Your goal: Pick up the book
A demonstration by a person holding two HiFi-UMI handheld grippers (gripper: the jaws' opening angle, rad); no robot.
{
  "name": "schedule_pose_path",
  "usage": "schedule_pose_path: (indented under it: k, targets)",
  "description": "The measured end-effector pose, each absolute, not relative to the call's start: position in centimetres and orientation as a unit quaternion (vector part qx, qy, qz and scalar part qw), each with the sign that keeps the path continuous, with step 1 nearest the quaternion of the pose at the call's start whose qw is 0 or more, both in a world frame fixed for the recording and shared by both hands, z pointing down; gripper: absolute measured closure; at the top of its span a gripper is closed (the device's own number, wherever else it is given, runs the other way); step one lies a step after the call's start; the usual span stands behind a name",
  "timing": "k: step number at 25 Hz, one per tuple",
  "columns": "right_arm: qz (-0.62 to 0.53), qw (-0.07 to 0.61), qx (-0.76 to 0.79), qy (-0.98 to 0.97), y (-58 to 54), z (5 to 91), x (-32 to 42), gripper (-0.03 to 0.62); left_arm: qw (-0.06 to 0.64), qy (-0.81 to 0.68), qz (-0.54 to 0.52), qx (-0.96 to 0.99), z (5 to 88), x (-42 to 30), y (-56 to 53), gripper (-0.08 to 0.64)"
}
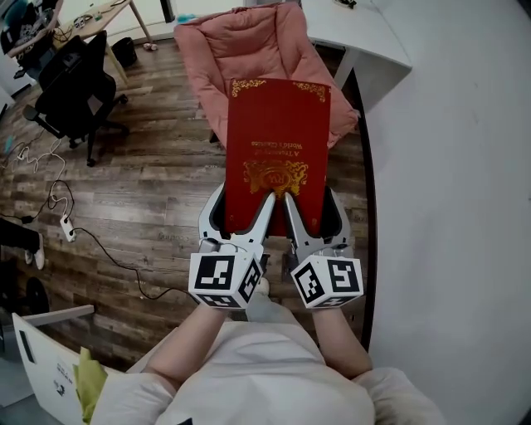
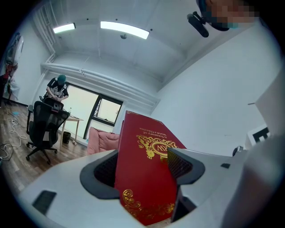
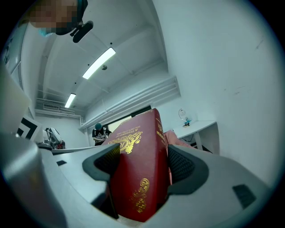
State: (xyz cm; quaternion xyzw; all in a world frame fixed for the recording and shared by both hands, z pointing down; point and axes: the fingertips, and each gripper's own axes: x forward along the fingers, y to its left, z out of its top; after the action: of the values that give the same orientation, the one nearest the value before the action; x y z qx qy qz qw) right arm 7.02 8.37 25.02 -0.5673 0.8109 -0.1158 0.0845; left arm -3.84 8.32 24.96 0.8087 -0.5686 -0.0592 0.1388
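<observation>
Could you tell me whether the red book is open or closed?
Closed: the red book shows only its cover; left gripper and right gripper clamp both covers together.

The book (image 1: 278,149) is in front of the person, its near end clamped between the jaws of both grippers. The left gripper (image 1: 242,209) and the right gripper (image 1: 315,212) are side by side, each on its own half of that end. Behind the book, a cushioned chair (image 1: 249,46) stands on the floor (image 1: 149,191). A desk (image 1: 357,33) is to the chair's right, against the wall (image 1: 456,207) along the right side. Far left stands an office chair (image 1: 75,83), with a table (image 1: 91,17) behind it. Cables (image 1: 58,199) lie on the floor nearer the person.
</observation>
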Motion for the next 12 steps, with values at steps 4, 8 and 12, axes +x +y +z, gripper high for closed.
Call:
schedule_pose_path:
  k: [4,8,12]
  targets:
    - [-0.115,0.085,-0.571,0.808,9.9,24.5,6.4,0.261,0.140,-0.565,-0.060,0.811,24.5,-4.5,9.8,0.239]
    - [-0.119,0.083,-0.576,0.804,10.8,24.2,6.1,0.261,0.146,-0.562,-0.055,0.813,24.2,-4.7,10.6,0.239]
    - [-0.111,0.092,-0.584,0.799,18.3,24.2,2.5,0.261,0.136,-0.553,-0.058,0.820,24.1,-8.4,17.8,0.239]
